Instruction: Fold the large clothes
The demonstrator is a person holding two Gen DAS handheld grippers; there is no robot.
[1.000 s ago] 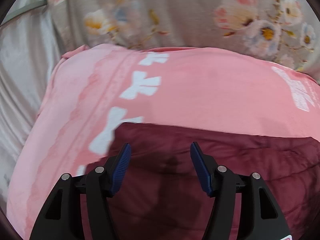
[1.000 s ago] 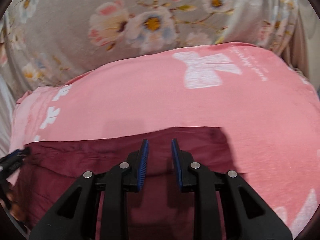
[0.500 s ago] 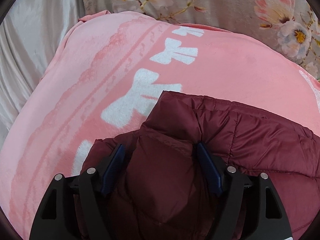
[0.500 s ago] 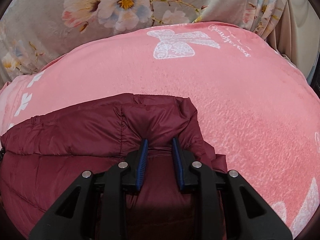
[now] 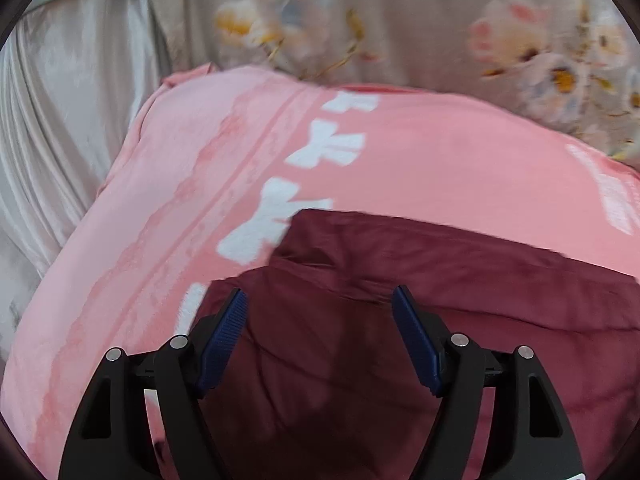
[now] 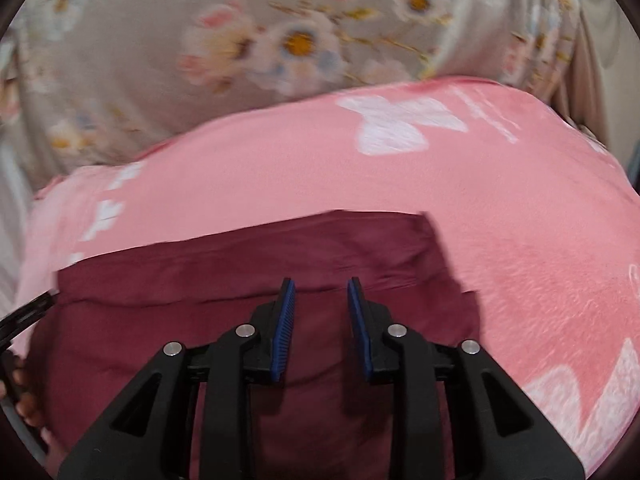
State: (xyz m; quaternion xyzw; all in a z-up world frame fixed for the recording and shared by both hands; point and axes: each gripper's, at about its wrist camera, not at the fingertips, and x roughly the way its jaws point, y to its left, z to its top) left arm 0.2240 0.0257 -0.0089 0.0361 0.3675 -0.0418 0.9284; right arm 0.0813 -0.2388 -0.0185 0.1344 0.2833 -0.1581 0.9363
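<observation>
half a second ago both grippers were pinching bunched folds of the maroon puffer jacket [image 5: 440, 280]; now it is lying flat again on the pink bow-print blanket [image 5: 420, 152], its folded edge running straight across. the left gripper [image 5: 320, 300] is hovering over it with jaws closing slightly but spread wide, nothing pressed between them. the right gripper [image 6: 321, 286] is opening (only a narrow gap), pads clear of the fabric. a floral sheet [image 6: 160, 60] is lying beyond the blanket.
</observation>
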